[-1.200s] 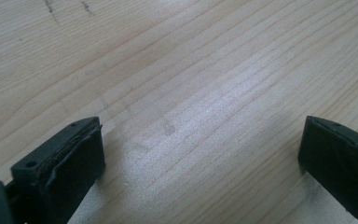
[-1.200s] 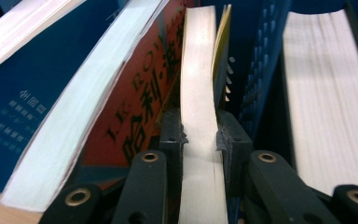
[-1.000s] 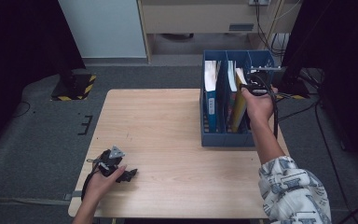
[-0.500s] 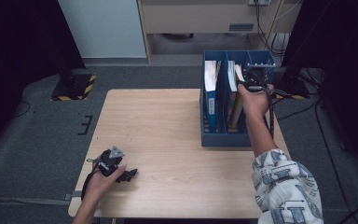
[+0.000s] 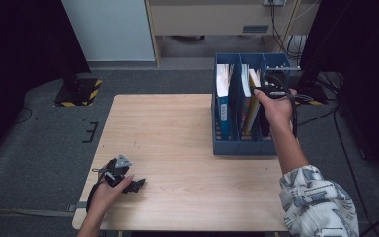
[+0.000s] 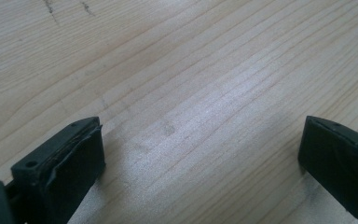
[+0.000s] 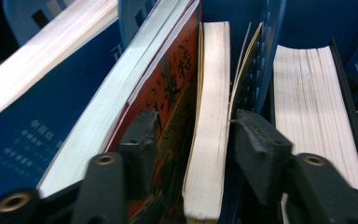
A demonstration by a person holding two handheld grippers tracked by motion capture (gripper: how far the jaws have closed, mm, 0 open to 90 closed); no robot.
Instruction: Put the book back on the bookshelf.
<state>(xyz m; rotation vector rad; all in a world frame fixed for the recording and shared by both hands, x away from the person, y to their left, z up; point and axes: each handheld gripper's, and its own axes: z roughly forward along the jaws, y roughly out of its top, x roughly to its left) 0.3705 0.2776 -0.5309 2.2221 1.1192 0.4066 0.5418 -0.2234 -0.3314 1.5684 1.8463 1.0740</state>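
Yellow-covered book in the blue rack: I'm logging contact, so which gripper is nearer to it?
Right. The right gripper straddles the yellow-covered book in the blue rack; the left gripper rests far off on the table.

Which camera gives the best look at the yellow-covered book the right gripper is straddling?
The right gripper view: the yellow-covered book stands close up between the right gripper jaws, page edges plain. The high view shows it small in the blue organizer, beside the hand. The left gripper view shows bare tabletop.

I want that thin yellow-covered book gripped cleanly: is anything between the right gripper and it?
Nothing visible: the right gripper, jaws just opening, straddles the yellow-covered book; the red book and blue divider flank it.
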